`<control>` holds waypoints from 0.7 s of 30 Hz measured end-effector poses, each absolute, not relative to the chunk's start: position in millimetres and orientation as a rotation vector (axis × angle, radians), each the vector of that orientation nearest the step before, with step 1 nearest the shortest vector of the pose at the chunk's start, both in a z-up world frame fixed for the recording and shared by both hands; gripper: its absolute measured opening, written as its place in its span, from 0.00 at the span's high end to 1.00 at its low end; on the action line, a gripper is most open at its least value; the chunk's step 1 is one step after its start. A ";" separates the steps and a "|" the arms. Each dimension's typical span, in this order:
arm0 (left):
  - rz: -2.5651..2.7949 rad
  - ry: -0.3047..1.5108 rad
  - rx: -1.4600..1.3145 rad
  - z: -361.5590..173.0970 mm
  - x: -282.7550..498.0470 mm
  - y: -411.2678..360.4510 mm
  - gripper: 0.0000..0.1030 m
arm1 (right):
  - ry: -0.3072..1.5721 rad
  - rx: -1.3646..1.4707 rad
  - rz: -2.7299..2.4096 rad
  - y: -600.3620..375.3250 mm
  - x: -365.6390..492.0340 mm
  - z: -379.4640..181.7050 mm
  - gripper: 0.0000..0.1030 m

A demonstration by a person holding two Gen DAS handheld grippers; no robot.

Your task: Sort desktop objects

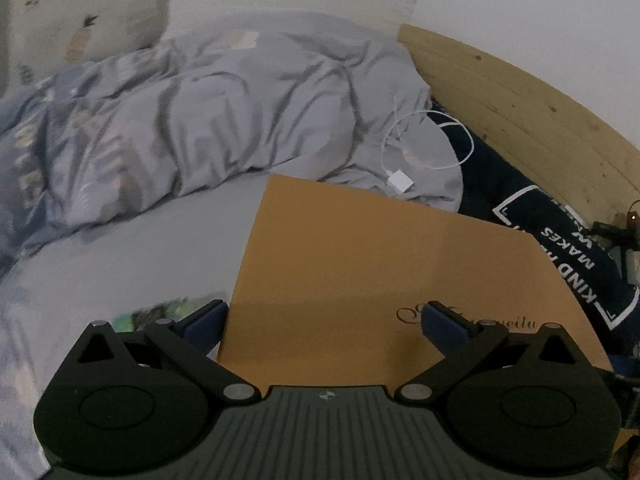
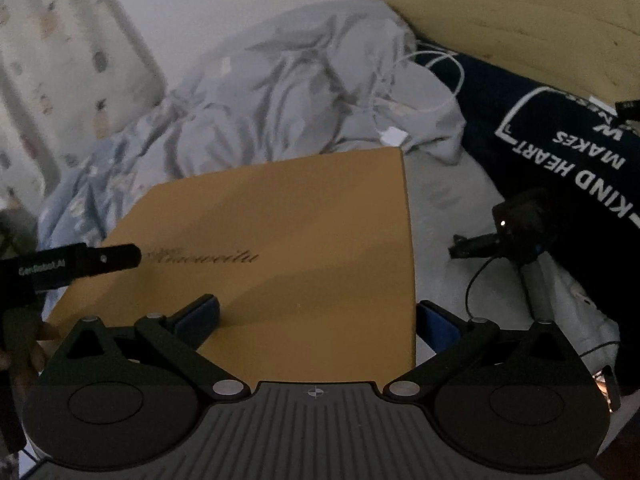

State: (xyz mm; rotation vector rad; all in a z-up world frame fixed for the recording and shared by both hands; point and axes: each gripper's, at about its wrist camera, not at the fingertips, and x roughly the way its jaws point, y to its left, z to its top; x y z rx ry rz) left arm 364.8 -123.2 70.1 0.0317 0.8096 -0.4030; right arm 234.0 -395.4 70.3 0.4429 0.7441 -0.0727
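Note:
A flat tan cardboard box [image 1: 380, 276] with dark script lettering lies on a bed; it also shows in the right wrist view [image 2: 304, 240]. My left gripper [image 1: 326, 320] is open over the box's near left part, its left finger off the box's left edge. My right gripper [image 2: 316, 316] is open over the box's near right part, its right finger just past the box's right edge. The left gripper's finger [image 2: 108, 260] reaches in over the box's left side. Neither gripper holds anything.
A crumpled grey duvet [image 1: 208, 120] lies behind the box, with a white cable and plug [image 1: 400, 180] on it. A dark blue pillow with white words [image 2: 560, 140] and a wooden headboard [image 1: 520, 100] are at the right. A black device on a stand [image 2: 516, 232] sits to the right.

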 end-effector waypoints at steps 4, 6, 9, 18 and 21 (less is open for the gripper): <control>-0.357 0.814 -0.007 71.7 335.8 -90.6 0.00 | 0.770 0.414 -0.018 -364.3 209.5 75.3 0.00; -0.333 0.809 -0.024 72.5 320.3 -73.3 0.00 | 0.778 0.402 0.012 -349.0 199.5 76.9 0.00; -0.297 0.807 -0.045 72.5 298.1 -48.5 0.00 | 0.781 0.376 0.057 -323.8 185.9 80.7 0.00; -0.194 0.812 -0.146 61.1 243.3 17.3 0.00 | 0.789 0.275 0.172 -257.4 158.8 88.5 0.00; -0.165 0.805 -0.182 52.8 232.4 33.9 0.00 | 0.794 0.246 0.208 -240.1 154.0 83.8 0.00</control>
